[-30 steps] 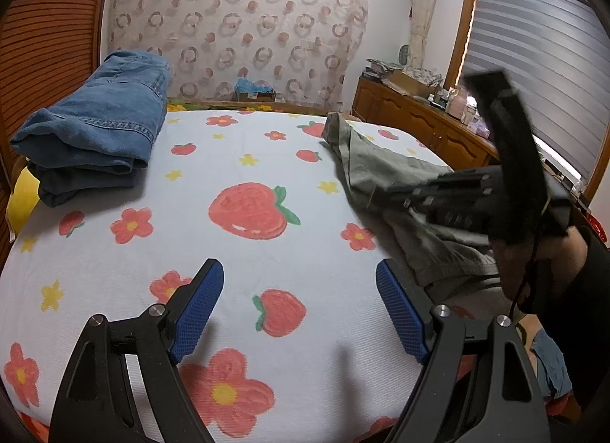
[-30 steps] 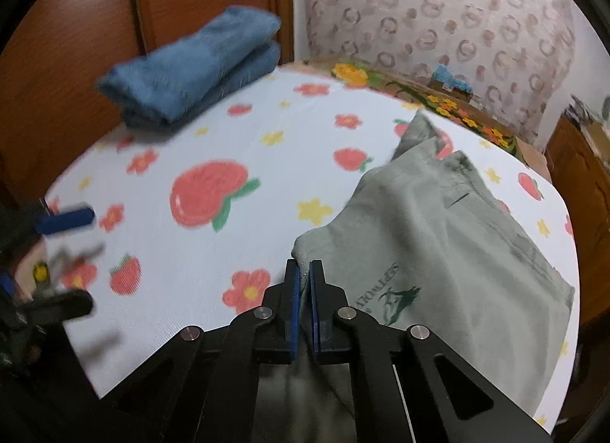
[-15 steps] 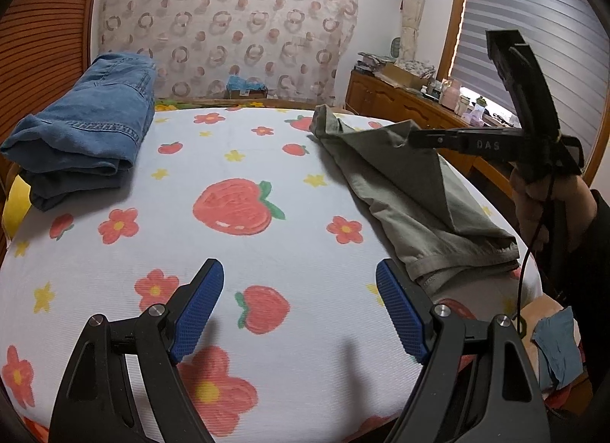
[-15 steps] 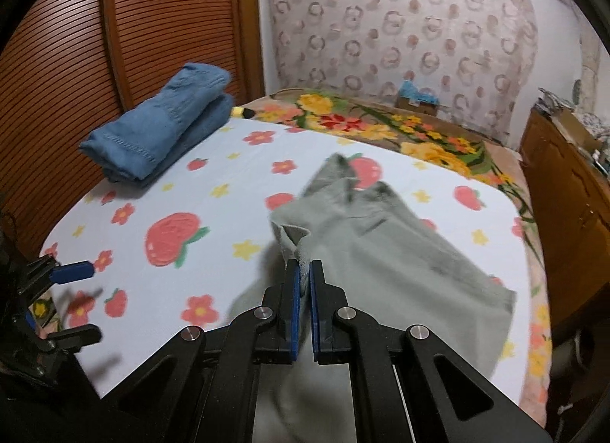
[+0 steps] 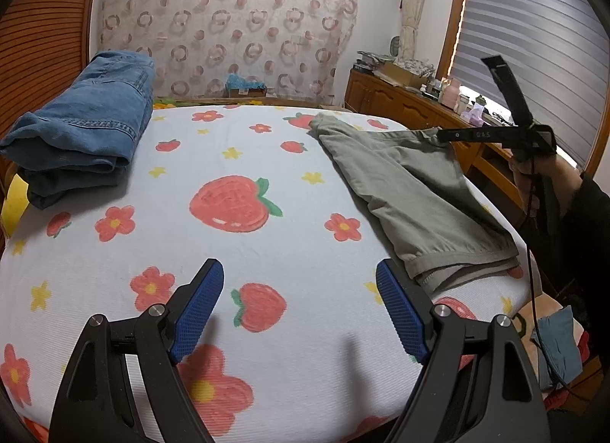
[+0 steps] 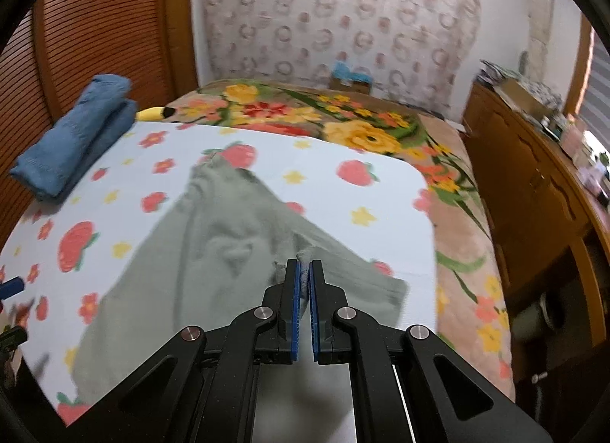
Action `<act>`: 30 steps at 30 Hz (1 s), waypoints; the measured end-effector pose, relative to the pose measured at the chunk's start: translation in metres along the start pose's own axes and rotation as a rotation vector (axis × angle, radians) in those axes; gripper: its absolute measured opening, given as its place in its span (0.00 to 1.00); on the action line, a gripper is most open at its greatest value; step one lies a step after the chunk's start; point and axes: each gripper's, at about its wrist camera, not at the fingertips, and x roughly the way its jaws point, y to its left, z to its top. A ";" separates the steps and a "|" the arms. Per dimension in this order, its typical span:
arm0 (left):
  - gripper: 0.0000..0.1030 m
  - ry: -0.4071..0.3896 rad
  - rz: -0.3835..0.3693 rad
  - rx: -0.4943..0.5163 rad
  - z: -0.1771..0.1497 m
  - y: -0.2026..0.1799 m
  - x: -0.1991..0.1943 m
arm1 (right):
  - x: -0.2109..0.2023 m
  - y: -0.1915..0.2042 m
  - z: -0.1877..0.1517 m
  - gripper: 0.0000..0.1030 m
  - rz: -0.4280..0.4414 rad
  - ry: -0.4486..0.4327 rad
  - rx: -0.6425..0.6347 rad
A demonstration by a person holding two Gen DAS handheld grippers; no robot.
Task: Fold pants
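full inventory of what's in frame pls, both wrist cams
grey-green pants: 1, on the right side of the sheet, one edge lifted in the right gripper
folded jeans: 1 stack, blue, far left of the bed
strawberry sheet: 1, white with red strawberries and flowers, under both garments
floral blanket: 1, brown with yellow and red flowers, beyond and right of the sheet
wooden cabinet: 1, brown, right of the bed, cluttered top
window blind: 1, grey, upper right
patterned curtain: 1, pale with rings, back wall
left gripper: black with blue pads, open above the sheet, empty
right gripper: black with blue pads, shut on the pants
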 end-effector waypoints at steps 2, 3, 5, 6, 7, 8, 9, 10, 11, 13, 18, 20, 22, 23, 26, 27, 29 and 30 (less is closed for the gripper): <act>0.80 0.001 0.000 0.002 0.000 -0.001 0.001 | 0.003 -0.004 0.002 0.04 -0.017 0.008 0.006; 0.80 0.001 0.001 0.003 0.000 -0.001 0.000 | 0.005 -0.006 0.003 0.04 -0.025 0.011 0.009; 0.80 -0.001 0.000 0.004 0.000 -0.001 0.000 | 0.007 -0.008 0.004 0.04 -0.035 0.012 0.016; 0.80 0.000 0.000 0.003 0.000 -0.001 0.000 | 0.007 -0.008 0.005 0.04 -0.038 0.012 0.021; 0.80 0.001 0.001 0.002 -0.001 -0.001 0.000 | 0.007 -0.008 0.007 0.04 -0.042 0.011 0.024; 0.80 0.003 0.001 0.002 -0.001 -0.001 0.000 | 0.006 -0.009 0.008 0.04 -0.049 0.007 0.026; 0.80 0.003 0.000 0.002 -0.001 -0.001 0.001 | 0.006 -0.009 0.009 0.04 -0.060 0.002 0.030; 0.80 0.005 0.000 0.003 -0.001 -0.002 0.001 | 0.005 -0.010 0.009 0.04 -0.067 -0.001 0.032; 0.80 0.006 -0.001 0.003 -0.002 -0.003 0.001 | 0.006 -0.011 0.010 0.03 -0.072 0.001 0.035; 0.80 0.009 -0.002 0.006 -0.002 -0.004 0.002 | 0.013 -0.011 0.010 0.03 -0.084 0.019 0.038; 0.80 0.009 -0.003 0.010 -0.003 -0.005 0.001 | 0.013 -0.011 0.008 0.03 -0.057 0.012 0.078; 0.80 0.009 -0.004 0.007 -0.003 -0.006 0.000 | 0.013 -0.012 0.005 0.03 -0.032 0.014 0.089; 0.80 0.013 -0.005 0.007 -0.004 -0.006 0.001 | 0.018 -0.012 0.001 0.08 -0.016 0.037 0.094; 0.80 0.016 -0.008 0.010 -0.005 -0.008 0.001 | 0.022 -0.011 0.000 0.15 -0.011 0.051 0.091; 0.80 0.023 -0.012 0.019 -0.006 -0.011 0.004 | 0.032 -0.015 -0.004 0.29 -0.008 0.081 0.095; 0.80 0.024 -0.014 0.023 -0.007 -0.012 0.004 | 0.036 -0.017 -0.005 0.30 -0.001 0.089 0.104; 0.80 0.027 -0.015 0.029 -0.007 -0.015 0.004 | 0.042 -0.022 -0.005 0.32 0.006 0.102 0.122; 0.80 0.029 -0.016 0.030 -0.008 -0.015 0.005 | 0.045 -0.024 -0.006 0.32 0.002 0.108 0.134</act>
